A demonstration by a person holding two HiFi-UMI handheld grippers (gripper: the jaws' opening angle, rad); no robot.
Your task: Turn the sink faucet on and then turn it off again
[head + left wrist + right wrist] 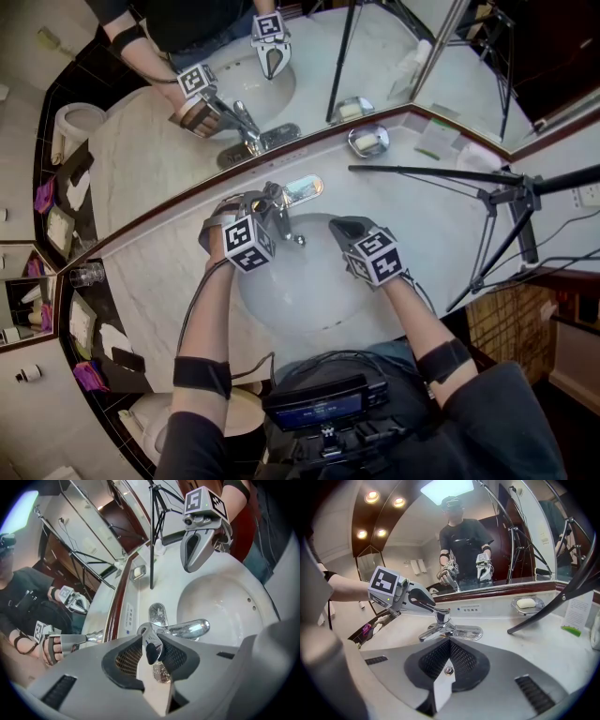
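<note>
The chrome faucet (281, 217) stands at the back of the white sink (309, 305). My left gripper (261, 204) is shut on the faucet handle (151, 641), which sits between the two dark pads in the left gripper view. The spout (191, 628) points over the basin, and I see no water stream. My right gripper (345, 227) hovers over the right part of the basin, shut, with nothing between its jaws (449, 654). From the right gripper view the left gripper (415, 599) reaches onto the faucet (443, 629) from the left.
A mirror (309, 56) runs along the back of the marble counter (159, 272). A soap dish with soap (367, 141) sits right of the faucet. A black tripod (511, 202) stands on the counter at the right. A glass (86, 274) is at the far left.
</note>
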